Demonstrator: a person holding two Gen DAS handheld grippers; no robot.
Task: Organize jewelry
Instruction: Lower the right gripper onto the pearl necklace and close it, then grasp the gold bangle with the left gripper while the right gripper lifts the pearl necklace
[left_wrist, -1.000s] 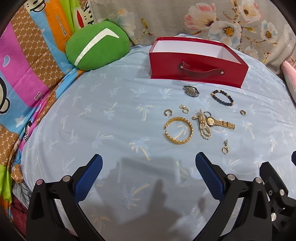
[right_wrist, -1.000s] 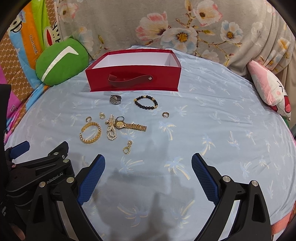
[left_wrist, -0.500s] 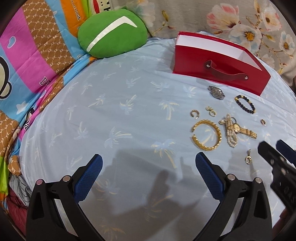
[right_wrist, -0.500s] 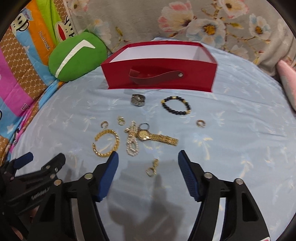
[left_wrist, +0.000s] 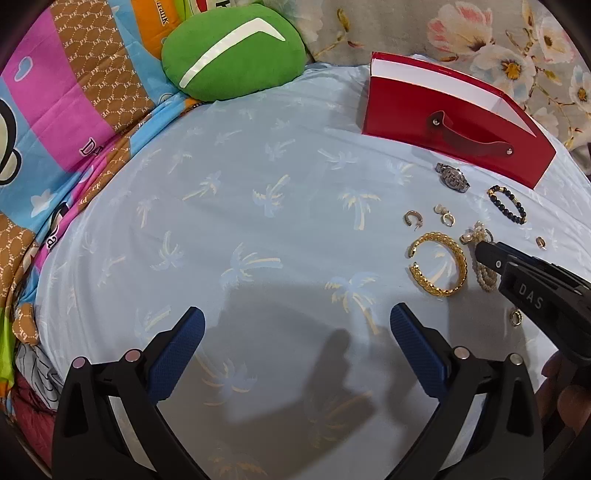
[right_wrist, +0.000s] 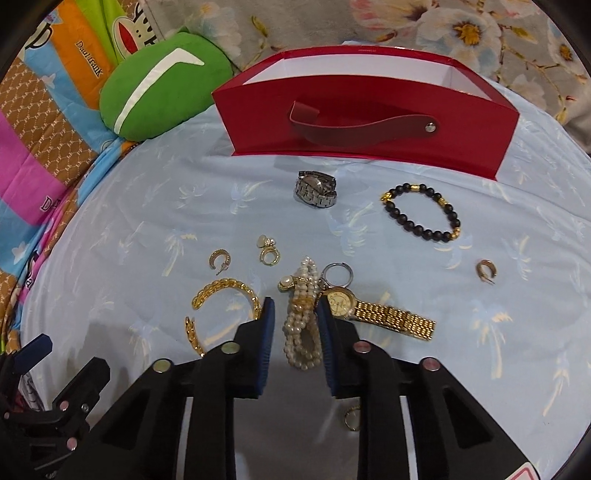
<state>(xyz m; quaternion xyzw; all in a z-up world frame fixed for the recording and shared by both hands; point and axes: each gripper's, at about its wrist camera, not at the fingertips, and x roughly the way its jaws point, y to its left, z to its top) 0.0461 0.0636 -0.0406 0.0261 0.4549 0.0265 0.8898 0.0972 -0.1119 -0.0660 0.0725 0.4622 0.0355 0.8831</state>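
Right tongs sitting narrowed around pearl bracelet lying on bed sheet, pads not yet touching it, left tongs hovering wide open, red box standing beyond.

Home bedroom: palm-print bedsheet, green cushion.

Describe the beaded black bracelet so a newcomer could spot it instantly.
Find the red box on the blue sheet. Just in front of its right end lies the black bracelet, flat. It alone has dark round beads with a few gold ones; everything nearby is metal or pearl.
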